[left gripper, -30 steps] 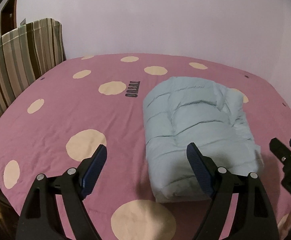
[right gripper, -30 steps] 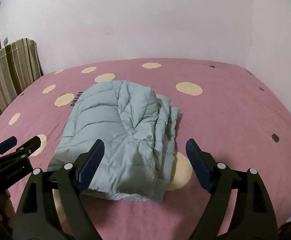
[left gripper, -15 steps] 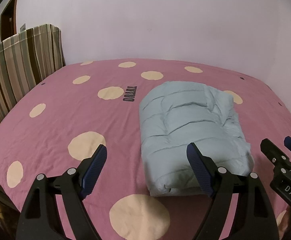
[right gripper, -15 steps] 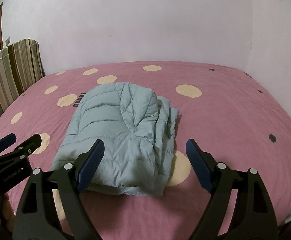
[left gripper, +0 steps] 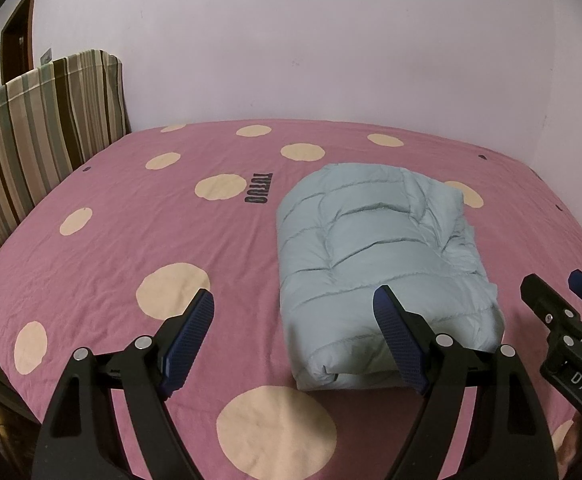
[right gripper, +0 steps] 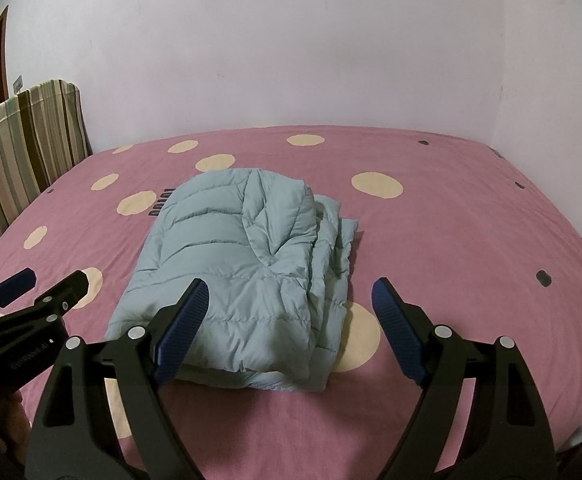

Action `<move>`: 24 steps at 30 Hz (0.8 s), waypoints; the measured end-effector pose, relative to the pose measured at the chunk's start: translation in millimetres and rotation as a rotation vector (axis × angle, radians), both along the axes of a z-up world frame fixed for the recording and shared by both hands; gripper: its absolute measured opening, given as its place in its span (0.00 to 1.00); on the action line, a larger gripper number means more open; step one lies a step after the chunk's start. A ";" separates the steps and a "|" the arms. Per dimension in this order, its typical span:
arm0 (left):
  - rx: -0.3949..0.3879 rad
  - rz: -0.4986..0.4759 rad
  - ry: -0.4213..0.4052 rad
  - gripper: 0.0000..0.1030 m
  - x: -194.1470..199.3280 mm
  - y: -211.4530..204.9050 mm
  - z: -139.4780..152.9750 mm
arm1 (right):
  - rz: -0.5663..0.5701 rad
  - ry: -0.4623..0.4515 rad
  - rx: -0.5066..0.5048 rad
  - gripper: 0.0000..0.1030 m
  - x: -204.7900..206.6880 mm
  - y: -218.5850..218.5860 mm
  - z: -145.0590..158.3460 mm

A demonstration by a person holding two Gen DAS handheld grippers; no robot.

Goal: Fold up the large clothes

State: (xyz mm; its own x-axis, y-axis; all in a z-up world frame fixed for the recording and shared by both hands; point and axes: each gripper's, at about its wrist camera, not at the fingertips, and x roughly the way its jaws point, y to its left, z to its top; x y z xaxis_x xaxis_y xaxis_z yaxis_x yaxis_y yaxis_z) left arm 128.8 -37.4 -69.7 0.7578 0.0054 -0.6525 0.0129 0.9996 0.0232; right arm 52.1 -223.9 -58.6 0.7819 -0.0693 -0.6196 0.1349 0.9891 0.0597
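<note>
Pale blue jacket (left gripper: 375,256) lies folded into thick bundle on pink bedsheet (left gripper: 131,248) (cream dots all over), right of sheet's middle, near front edge. Left gripper (left gripper: 293,320) wide, empty, above sheet; its right finger overlaps jacket's near end in view. Right gripper (right gripper: 287,312) wide, empty, above jacket's near edge, not touching. Striped headboard (left gripper: 39,128) at left against lilac wall (left gripper: 311,40).

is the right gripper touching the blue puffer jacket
Apart. The left wrist view shows the right gripper off the jacket's right edge with pink bedsheet between them, fingers spread and empty.
</note>
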 end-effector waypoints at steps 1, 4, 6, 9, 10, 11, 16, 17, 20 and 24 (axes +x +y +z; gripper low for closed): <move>0.000 -0.001 0.000 0.78 -0.8 -0.4 0.5 | 0.000 0.000 0.000 0.81 0.0 -0.1 0.3; 0.000 -0.002 0.000 0.78 -0.9 -0.7 0.7 | 0.001 0.000 0.000 0.81 0.2 0.0 0.7; 0.000 -0.001 0.000 0.78 -0.9 -0.7 0.8 | 0.000 -0.001 -0.003 0.81 -0.1 0.2 0.9; -0.001 -0.001 0.000 0.78 -1.0 -0.6 0.8 | 0.002 -0.003 -0.009 0.81 -0.5 1.2 2.3; 0.000 -0.001 0.001 0.78 -0.8 -0.4 0.6 | 0.004 -0.002 -0.009 0.81 -0.3 0.9 2.5; -0.001 -0.002 0.001 0.78 -1.3 -0.6 1.1 | 0.005 -0.002 -0.008 0.81 -0.3 0.9 2.6; 0.000 -0.001 0.002 0.78 -1.1 -1.0 0.7 | 0.006 0.001 -0.008 0.81 0.4 1.0 2.6; -0.001 -0.001 0.002 0.78 -1.7 -1.2 1.1 | 0.007 0.001 -0.009 0.81 0.2 1.4 2.7; -0.001 -0.001 0.001 0.78 -1.7 -1.2 1.2 | 0.007 -0.001 -0.010 0.81 -0.2 2.2 2.9; -0.001 -0.001 0.000 0.78 -1.6 -0.8 1.1 | 0.007 0.001 -0.010 0.81 -0.1 2.2 2.6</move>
